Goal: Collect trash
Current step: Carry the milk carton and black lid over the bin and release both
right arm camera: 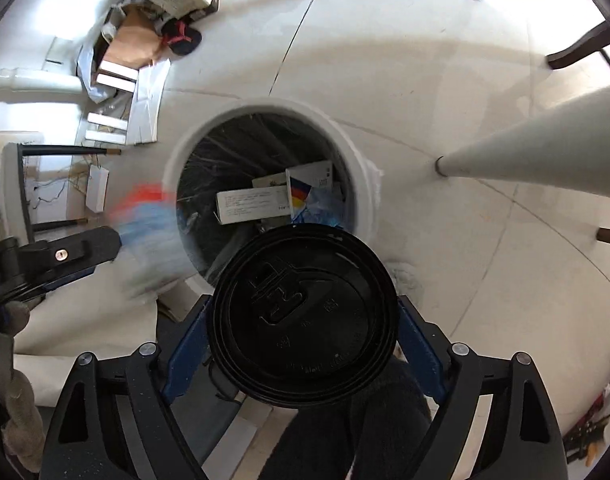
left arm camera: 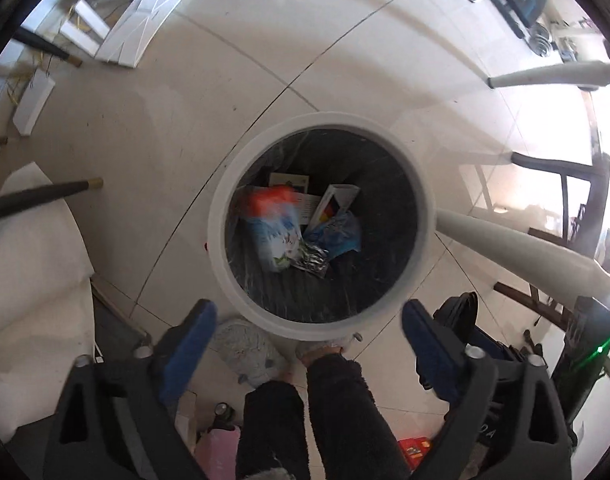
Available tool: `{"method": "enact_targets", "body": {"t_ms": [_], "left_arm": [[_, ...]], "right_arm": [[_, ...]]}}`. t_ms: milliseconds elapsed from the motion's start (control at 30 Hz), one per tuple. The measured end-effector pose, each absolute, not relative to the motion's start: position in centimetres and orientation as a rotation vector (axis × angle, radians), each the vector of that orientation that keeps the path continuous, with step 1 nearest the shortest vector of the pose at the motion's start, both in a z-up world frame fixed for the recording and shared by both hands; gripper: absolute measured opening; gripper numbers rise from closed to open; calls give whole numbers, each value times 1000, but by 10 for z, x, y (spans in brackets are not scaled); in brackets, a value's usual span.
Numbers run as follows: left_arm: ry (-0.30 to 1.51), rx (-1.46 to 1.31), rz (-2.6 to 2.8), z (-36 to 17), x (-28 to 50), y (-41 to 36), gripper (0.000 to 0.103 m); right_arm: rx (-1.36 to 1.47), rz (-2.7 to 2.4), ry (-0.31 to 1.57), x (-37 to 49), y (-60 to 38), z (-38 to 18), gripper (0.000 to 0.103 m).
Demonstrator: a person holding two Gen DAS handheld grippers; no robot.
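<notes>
A round white trash bin [left arm camera: 221,236] with a black liner stands on the tiled floor; it also shows in the right wrist view [right arm camera: 361,168]. Inside lie boxes, a foil wrapper and blue plastic. An orange, blue and white packet [left arm camera: 275,224] is blurred over the bin's mouth, and it shows in the right wrist view [right arm camera: 149,236] in mid-air beside the bin's left rim. My left gripper [left arm camera: 309,328] hangs open and empty above the bin's near rim; it also shows in the right wrist view [right arm camera: 77,258]. My right gripper [right arm camera: 303,330] is shut on a cup with a black lid [right arm camera: 305,316].
White table legs [left arm camera: 517,252] [right arm camera: 545,148] slant in at the right of the bin. Dark chair legs [left arm camera: 41,196] and white cushions [left arm camera: 29,288] stand at the left. Boxes and papers [right arm camera: 129,60] lie at the far left. The person's legs [left arm camera: 305,412] are just below the bin.
</notes>
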State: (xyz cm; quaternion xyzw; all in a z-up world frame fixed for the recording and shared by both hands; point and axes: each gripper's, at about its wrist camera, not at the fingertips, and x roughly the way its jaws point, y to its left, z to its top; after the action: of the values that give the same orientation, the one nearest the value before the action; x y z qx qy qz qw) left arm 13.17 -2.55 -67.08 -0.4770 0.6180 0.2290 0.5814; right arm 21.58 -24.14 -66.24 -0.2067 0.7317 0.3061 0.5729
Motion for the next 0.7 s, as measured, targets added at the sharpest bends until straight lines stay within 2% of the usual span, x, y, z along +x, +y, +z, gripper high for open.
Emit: {"method": "enact_targets", "body": {"t_ms": [100, 233, 333, 700], "left_arm": [[1457, -1081, 582, -673, 125, -27, 99], [1460, -954, 678, -661, 117, -31, 99], [1476, -834, 739, -647, 115, -37, 99], [1457, -767, 751, -587, 101, -61, 99]], "right_arm": [[-473, 725, 1724, 216, -236, -681, 92], [-482, 718, 1723, 216, -231, -688, 103], [-507, 703, 1691, 214, -227, -679, 103], [-611, 649, 1575, 214, -240, -599, 103]]}}
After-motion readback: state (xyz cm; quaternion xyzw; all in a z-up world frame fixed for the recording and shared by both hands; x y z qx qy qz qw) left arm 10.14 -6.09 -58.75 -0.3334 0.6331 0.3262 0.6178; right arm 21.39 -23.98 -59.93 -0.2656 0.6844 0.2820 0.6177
